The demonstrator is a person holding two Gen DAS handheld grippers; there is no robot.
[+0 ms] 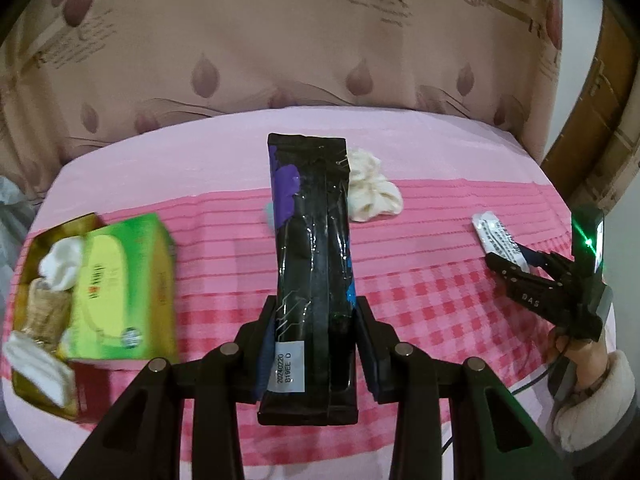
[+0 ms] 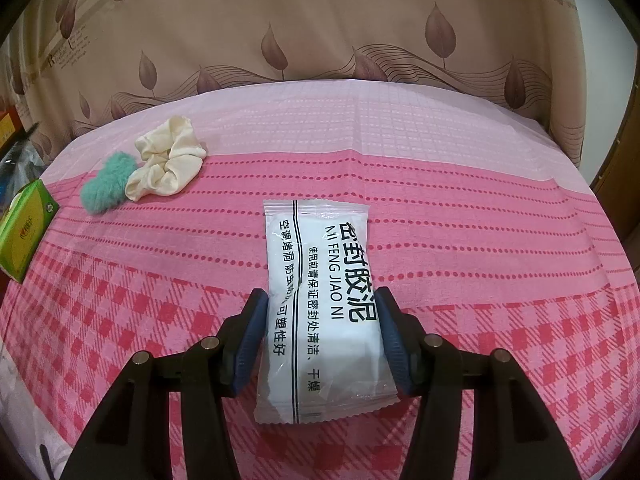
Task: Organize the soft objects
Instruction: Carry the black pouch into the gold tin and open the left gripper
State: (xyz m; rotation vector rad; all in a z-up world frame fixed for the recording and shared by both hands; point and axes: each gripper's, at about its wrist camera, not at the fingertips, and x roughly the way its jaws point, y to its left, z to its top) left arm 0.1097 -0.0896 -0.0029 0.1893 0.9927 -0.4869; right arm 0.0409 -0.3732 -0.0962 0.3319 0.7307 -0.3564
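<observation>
Left tongs [image 1: 316, 336] gripping black pouch [image 1: 310, 240], right tongs [image 2: 320, 328] gripping white sachet [image 2: 320, 292]

We see the table [image 2: 460, 152] running back to a curtain [image 2: 320, 20] at twelve o'clock. From the right wrist view, a packet [image 2: 320, 288] lies on it straight ahead, with a scrunchie [image 2: 168, 164] at ten o'clock touching a fuzzy ball [image 2: 106, 188] to its left. A carton [image 2: 24, 224] sits at nine o'clock. From the left wrist view, a long pouch [image 1: 312, 248] stands before us, and at eight o'clock an open box [image 1: 30, 308] holds cloths [image 1: 60, 266] behind that carton
</observation>
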